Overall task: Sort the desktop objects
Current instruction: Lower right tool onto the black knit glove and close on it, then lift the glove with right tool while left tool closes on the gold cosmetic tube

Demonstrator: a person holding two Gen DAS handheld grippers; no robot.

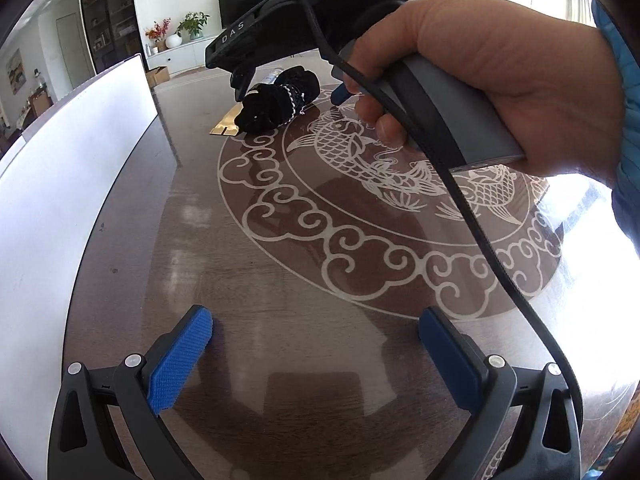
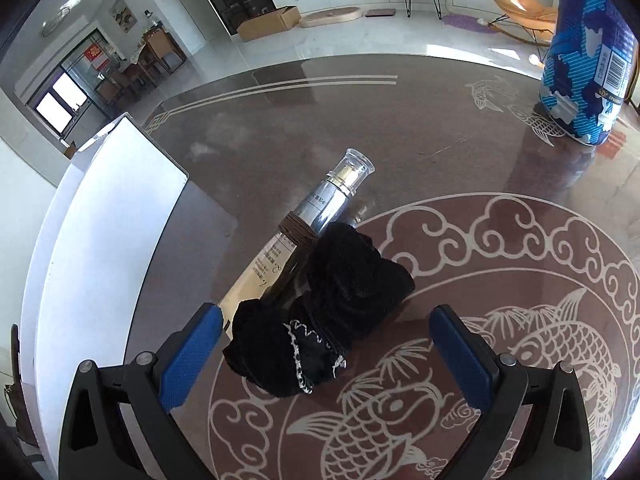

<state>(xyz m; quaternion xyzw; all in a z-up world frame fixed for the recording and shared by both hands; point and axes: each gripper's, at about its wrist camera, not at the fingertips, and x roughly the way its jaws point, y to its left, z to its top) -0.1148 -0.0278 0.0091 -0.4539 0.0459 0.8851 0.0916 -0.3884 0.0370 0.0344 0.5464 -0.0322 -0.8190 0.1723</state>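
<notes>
A: Left gripper (image 1: 316, 354) wide, empty over bare table (image 1: 280, 240). Right gripper (image 2: 326, 354) wide, straddling black scrunchie (image 2: 320, 316) beside spray bottle (image 2: 320, 216)

B: Probably soft, light, compressible. Pinch mid-bundle; avoid glassy bottle

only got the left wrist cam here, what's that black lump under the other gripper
Observer: A black velvet scrunchie with a small silver chain trim; the right gripper hangs open over it, fingers either side, not touching.
Operator: anything lying next to it
Observer: Yes, a silver spray bottle with a clear cap lies on its side right behind the scrunchie, cap pointing away.
Operator: something else on the table i can't see
Observer: A tall blue and white patterned bottle stands upright near the far right edge of the table, well apart from the rest.
</notes>
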